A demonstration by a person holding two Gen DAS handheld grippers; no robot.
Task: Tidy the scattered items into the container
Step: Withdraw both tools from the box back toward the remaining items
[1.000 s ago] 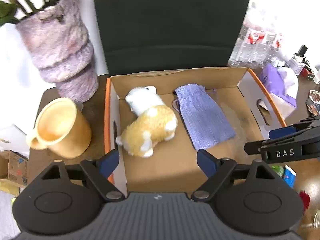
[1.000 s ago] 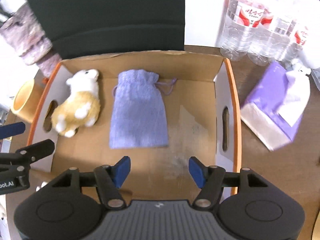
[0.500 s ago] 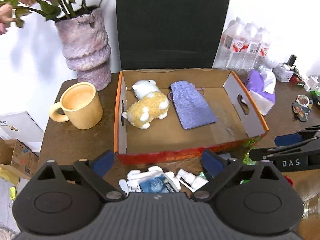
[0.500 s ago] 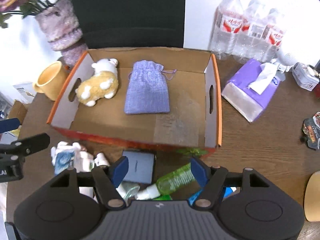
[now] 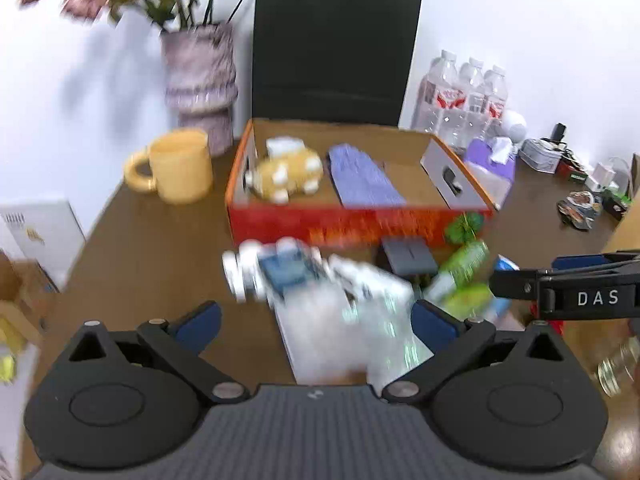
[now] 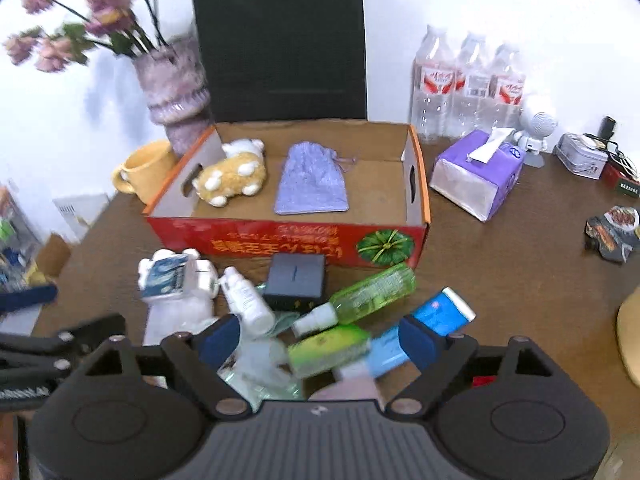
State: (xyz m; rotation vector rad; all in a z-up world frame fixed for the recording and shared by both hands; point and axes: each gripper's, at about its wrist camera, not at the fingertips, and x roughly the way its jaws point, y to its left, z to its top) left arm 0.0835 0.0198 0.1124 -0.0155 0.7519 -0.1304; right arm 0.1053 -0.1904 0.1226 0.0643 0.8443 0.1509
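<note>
A cardboard box (image 6: 280, 245) with a red front wall holds a tan plush toy (image 6: 232, 178) and a purple pouch (image 6: 312, 184). On the table in front of it lie a white pack with a blue label (image 6: 172, 280), a white bottle (image 6: 246, 300), a dark grey case (image 6: 296, 280), a green spray bottle (image 6: 368, 294), a green carton (image 6: 328, 350) and a blue tube (image 6: 440, 312). My right gripper (image 6: 318, 338) hovers over this heap, its jaws opening, nothing gripped. My left gripper (image 5: 316, 322) hangs above the blurred white pack (image 5: 280, 272), jaws opening wide, pads touching nothing.
A yellow mug (image 6: 144, 172) and a vase (image 6: 176, 92) stand left of the box. A black chair back (image 6: 280, 40) is behind it. Water bottles (image 6: 468, 88), a purple tissue pack (image 6: 480, 176) and a snack packet (image 6: 612, 232) sit to the right.
Both grippers have drawn back from over the box to above the heap in front of it. Both pairs of jaws stand wider than before.
</note>
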